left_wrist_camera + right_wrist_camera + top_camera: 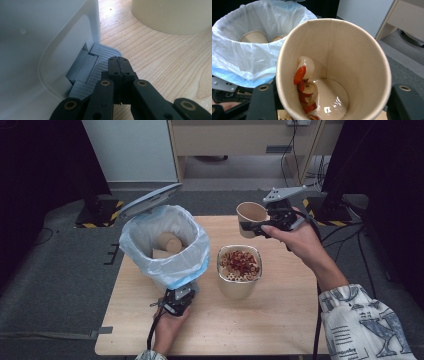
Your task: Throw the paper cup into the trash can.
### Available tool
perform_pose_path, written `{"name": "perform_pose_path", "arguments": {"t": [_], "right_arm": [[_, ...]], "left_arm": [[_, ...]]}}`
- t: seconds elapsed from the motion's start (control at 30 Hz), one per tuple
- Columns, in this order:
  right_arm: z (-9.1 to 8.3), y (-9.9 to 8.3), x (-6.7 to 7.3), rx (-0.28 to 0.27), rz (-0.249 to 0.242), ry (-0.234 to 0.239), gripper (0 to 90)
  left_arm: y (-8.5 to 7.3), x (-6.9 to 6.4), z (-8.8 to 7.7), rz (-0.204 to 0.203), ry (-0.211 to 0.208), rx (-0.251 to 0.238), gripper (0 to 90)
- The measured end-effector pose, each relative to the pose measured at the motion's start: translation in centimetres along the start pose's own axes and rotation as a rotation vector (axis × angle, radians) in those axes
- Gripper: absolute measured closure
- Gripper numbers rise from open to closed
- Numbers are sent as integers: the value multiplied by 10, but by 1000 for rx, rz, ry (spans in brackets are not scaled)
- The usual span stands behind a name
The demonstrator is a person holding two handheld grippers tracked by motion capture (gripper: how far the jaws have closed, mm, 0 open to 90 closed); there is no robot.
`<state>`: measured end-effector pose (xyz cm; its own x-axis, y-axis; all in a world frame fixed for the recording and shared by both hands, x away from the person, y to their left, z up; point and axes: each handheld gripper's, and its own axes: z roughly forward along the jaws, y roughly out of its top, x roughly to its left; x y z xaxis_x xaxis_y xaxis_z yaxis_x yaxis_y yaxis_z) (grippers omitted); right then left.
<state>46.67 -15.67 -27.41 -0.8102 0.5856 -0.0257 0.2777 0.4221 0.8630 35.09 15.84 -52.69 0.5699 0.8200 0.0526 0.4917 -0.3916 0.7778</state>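
A white pedal bin [186,266] lined with a pale plastic bag stands at the table's left, its lid [150,200] raised. Paper cups [169,242] lie inside it. My left gripper [176,302] is low at the bin's foot. Its jaws are shut with nothing between them, tips [118,60] resting on the grey ribbed pedal [100,56]. My right gripper [257,226] is shut on a paper cup [250,216], held tilted above the table's far side. Inside that cup [352,50], red-and-white slices [305,82] cling to the wall over a little liquid.
A beige tub [239,287] stands mid-table, topped by a strainer holding red slices [240,261]. Its wall [172,15] is close to the left gripper. Bare wood lies in front of and right of the tub. Dark stands flank the table's far corners.
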Motion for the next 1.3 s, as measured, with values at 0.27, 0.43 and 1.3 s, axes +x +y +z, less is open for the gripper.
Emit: {"name": "perform_pose_path", "arguments": {"t": [0.27,0.43,1.3], "right_arm": [[6,11,7,-1,-7,12,367],[9,16,10,3,-11,18,367],[22,37,27,-4,-20,57,367]], "left_arm": [[0,0,0,0,0,1,891],[0,0,0,0,0,1,890],[0,0,0,0,1,2,890]]}}
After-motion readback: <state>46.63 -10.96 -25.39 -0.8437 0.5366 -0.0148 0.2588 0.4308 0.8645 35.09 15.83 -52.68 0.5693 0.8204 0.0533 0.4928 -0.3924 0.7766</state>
